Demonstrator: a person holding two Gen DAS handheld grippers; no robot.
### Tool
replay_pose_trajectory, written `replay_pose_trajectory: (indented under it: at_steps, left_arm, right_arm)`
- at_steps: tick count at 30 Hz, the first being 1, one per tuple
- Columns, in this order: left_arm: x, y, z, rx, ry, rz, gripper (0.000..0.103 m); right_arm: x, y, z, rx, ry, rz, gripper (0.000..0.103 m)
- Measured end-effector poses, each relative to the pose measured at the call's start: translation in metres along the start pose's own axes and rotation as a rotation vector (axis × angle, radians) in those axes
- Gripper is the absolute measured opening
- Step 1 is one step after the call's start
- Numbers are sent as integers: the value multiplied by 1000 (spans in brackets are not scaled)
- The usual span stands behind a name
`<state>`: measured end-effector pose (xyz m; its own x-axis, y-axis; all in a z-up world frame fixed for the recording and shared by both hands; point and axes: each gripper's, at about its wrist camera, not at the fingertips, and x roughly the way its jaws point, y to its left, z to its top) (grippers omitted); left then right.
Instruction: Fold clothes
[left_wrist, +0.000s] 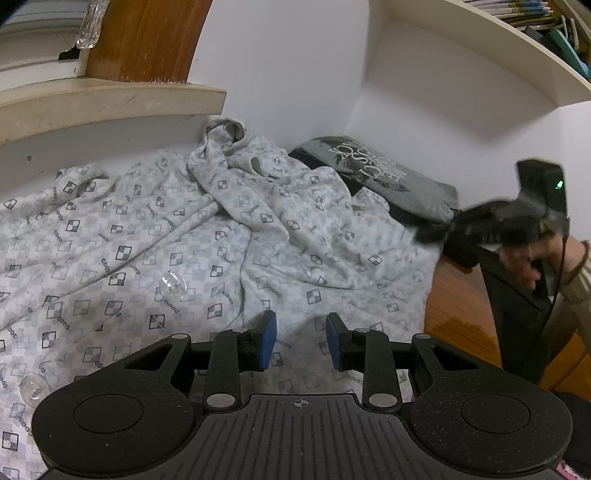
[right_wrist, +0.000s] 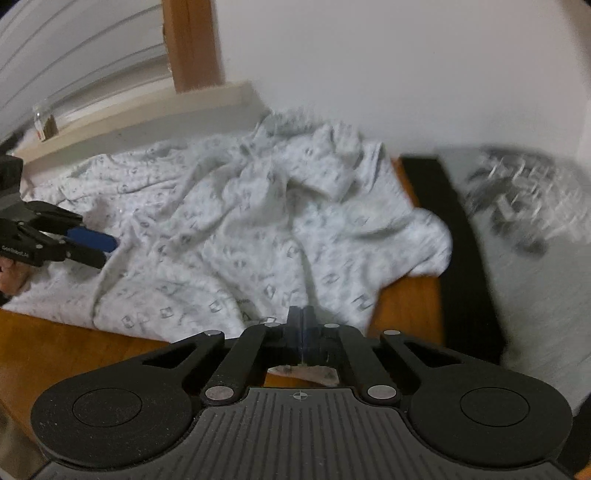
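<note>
A white garment with a grey checker print lies crumpled across the wooden table; it also shows in the right wrist view. My left gripper hovers open over its near part, blue pads apart, holding nothing. It also shows at the left edge of the right wrist view. My right gripper has its pads pressed together at the garment's near hem, with a bit of cloth showing beneath the jaws. In the left wrist view the right gripper is blurred at the garment's right edge.
A folded grey printed T-shirt lies on dark clothes at the back right, blurred in the right wrist view. A window sill runs behind the garment, a white shelf hangs above. Bare wooden tabletop shows in front.
</note>
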<state>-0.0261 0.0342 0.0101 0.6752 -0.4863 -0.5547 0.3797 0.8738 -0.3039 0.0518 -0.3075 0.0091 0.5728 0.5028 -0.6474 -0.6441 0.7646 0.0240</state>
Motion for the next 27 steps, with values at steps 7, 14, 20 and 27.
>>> replay_pose_trajectory:
  at_steps: [7,14,20,27]
  left_arm:
    - [0,1,0,12,4,-5,33]
    - [-1,-2,0,33,8,-13,40]
    - [-1,-1,0,26,7,-18,40]
    - [-1,-3,0,37,10,-33,46]
  right_arm:
    - [-14,-7,5,18,-99,-126,6]
    - [-21,-12,-31,144,-147,-40,40]
    - [-18,-9,-45,126,-107,33,70]
    - [-16,-18,-39,143,-121,-33,5]
